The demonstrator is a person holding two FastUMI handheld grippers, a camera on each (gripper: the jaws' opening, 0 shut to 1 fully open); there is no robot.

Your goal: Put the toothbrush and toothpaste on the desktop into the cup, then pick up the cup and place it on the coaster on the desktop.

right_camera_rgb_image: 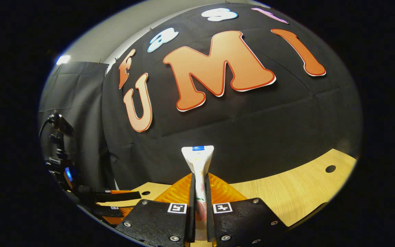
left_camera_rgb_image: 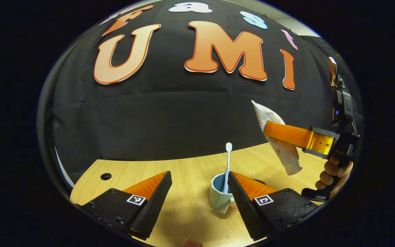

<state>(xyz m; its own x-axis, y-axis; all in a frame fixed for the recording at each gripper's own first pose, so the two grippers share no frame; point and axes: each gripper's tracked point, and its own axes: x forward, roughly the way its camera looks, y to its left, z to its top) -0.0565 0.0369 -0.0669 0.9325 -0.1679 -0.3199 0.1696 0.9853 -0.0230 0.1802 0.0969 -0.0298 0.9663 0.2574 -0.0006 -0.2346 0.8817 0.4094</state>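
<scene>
A pale blue cup (left_camera_rgb_image: 219, 196) stands on the wooden desktop (left_camera_rgb_image: 183, 206), with a white toothbrush (left_camera_rgb_image: 228, 164) upright in it, head up. My left gripper (left_camera_rgb_image: 198, 176) is open just above the desk. The cup sits close by its right finger, which hides part of it, and nothing is held. A white toothpaste tube (left_camera_rgb_image: 279, 144) hangs tilted in the air to the right of and above the cup, cap end down. My right gripper (right_camera_rgb_image: 199, 178) is shut on the toothpaste tube (right_camera_rgb_image: 198, 159), crimped end up. That right gripper (left_camera_rgb_image: 286, 134) appears at the right of the left gripper view.
A hand (left_camera_rgb_image: 331, 175) holds the right gripper's handle at the right. A dark sliver (left_camera_rgb_image: 260, 180) lies on the desk behind my left gripper's right finger; what it is I cannot tell. The desk has cable holes (left_camera_rgb_image: 105, 176) (right_camera_rgb_image: 330, 168). The left gripper (right_camera_rgb_image: 115, 197) shows at left.
</scene>
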